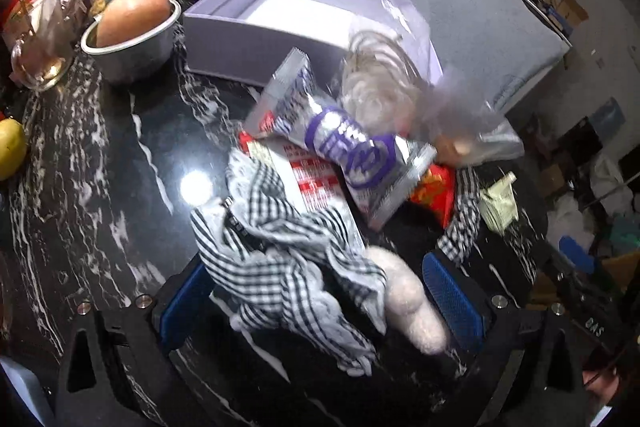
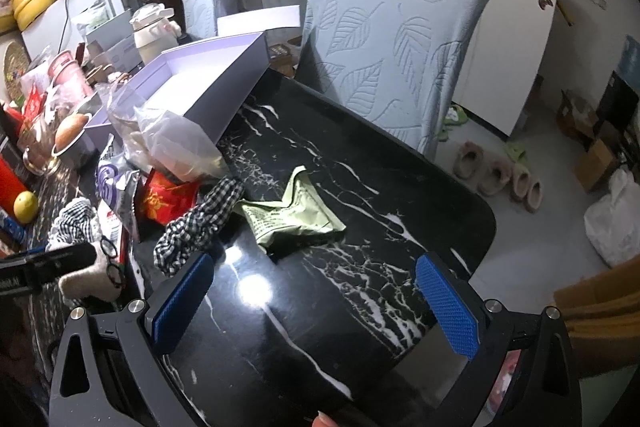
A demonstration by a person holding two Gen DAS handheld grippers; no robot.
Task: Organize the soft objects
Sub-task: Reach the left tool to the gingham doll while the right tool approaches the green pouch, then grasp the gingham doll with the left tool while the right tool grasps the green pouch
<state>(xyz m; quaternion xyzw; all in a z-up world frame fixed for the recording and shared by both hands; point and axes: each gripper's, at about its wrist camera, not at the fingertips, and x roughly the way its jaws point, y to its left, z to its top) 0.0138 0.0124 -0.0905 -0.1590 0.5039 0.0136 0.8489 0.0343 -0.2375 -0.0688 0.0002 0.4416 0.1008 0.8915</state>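
The soft things are heaped together near the middle of the counter [image 2: 360, 187], just in front of the open lilac box [image 1: 256, 27]. That looks like a staging pile, with the box as the likely place for them to go.

The left gripper [image 1: 320, 291] is spread wide and grips nothing. The checked cloth [image 1: 288, 259] lies bunched between its fingers [image 1: 452, 303], draped toward the left one. A white fuzzy toy [image 1: 412, 311] lies just inside the right one. Both seem to rest on the counter, not to be lifted. Beyond them sit a silver-and-purple packet [image 1: 352, 147], a red packet [image 1: 436, 191] and a clear bag [image 1: 384, 83], the bag against the box wall.

The right gripper [image 2: 316, 299] is also wide open and empty, above bare counter near the front edge. A green pouch [image 2: 296, 215] lies ahead of its fingers, apart from them. The cloth's dark end [image 2: 200, 223] reaches close to its left finger. I judge sorting has barely started, since the box holds nothing visible.
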